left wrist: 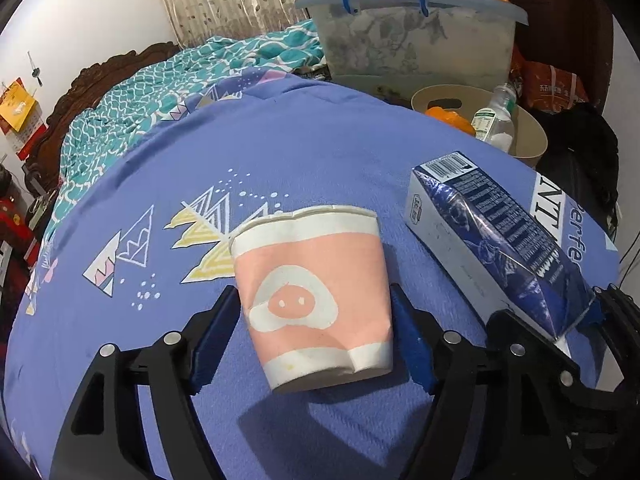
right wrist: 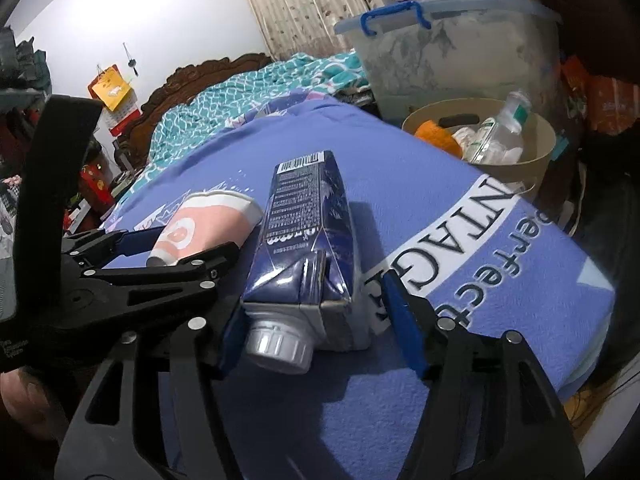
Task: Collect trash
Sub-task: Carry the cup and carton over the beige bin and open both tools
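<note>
Left wrist view: the left gripper [left wrist: 316, 334] is straddling a crumpled pink-and-white paper cup [left wrist: 316, 300] lying on the blue printed bedspread [left wrist: 320, 152]; its blue pads are standing apart from the cup walls, so nothing is gripped yet.

Right wrist view: the right gripper [right wrist: 316, 332] is bracketing a dark blue drink carton with a silver screw cap [right wrist: 304, 248], one pad near the cap and the other clear. Judged step: grasping. Next, both need closing, then carrying to the beige round bin [right wrist: 536, 160].

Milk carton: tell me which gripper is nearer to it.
Right. The right gripper straddles the milk carton's capped end; the left gripper sits one item over, around the pink paper cup.
</note>
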